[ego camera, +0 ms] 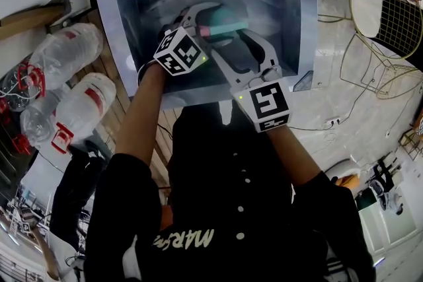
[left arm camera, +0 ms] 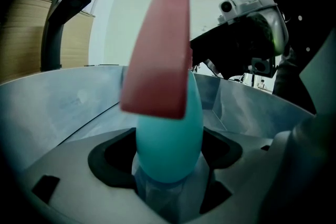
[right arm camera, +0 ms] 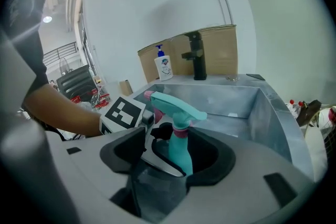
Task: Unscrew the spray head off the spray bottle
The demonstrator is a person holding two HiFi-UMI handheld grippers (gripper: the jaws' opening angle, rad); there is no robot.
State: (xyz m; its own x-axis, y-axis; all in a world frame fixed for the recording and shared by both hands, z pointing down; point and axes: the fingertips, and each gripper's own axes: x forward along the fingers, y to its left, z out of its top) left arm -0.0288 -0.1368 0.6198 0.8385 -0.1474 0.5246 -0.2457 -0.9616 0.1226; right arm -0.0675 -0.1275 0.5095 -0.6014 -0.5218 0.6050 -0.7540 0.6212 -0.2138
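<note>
Black shirt, small white buttons down front, pale lettering at hem (upside down here). Left gripper & right gripper: pale grey shells, dark-lined fingers, each w/ black-and-white marker cube.

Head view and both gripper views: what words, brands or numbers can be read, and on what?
"MAR": pale print on the person's black shirt, upside down; the remainder is unreadable.
Blue label on the white pump bottle: too small to read.
Red labels on the clear plastic bottles: blurred.
No print visible on the teal spray bottle.
The black-and-white marker cubes: patterns only.
</note>
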